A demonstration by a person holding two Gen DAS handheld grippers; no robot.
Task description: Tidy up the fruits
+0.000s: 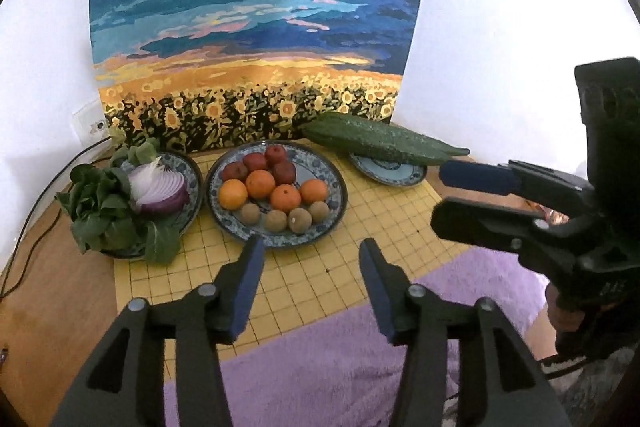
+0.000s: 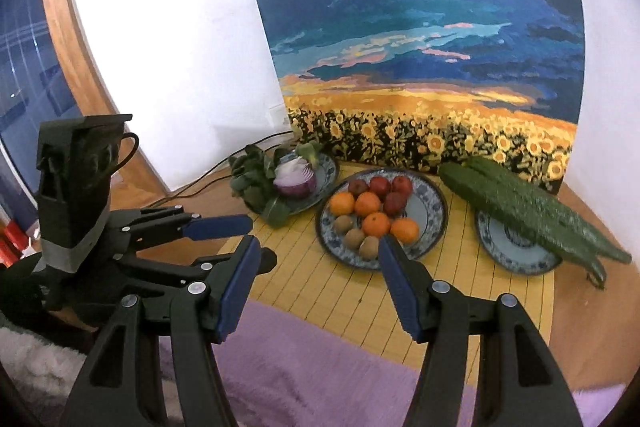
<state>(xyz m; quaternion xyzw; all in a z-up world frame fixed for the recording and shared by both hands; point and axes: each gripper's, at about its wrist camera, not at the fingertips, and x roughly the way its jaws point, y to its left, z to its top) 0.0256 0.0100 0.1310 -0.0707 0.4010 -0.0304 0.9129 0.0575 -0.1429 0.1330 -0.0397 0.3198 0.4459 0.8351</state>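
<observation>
Left wrist view: both grippers hover empty, fruit sorted on the centre plate.

Nearest, the left gripper (image 1: 310,267) is spread wide over the purple rug (image 1: 320,367) and yellow mat (image 1: 312,279); the right gripper (image 2: 316,263) is likewise parted, holding nothing. Beyond, the fruit plate (image 1: 338,187) carries kiwis (image 1: 300,219), oranges (image 1: 260,183) and red fruits (image 1: 256,161) in rows, so sorting looks nearly finished. Any next move would call for a clean reach between the onion plate (image 1: 194,167) and the cucumbers (image 1: 380,141); open mat lies in front.
</observation>
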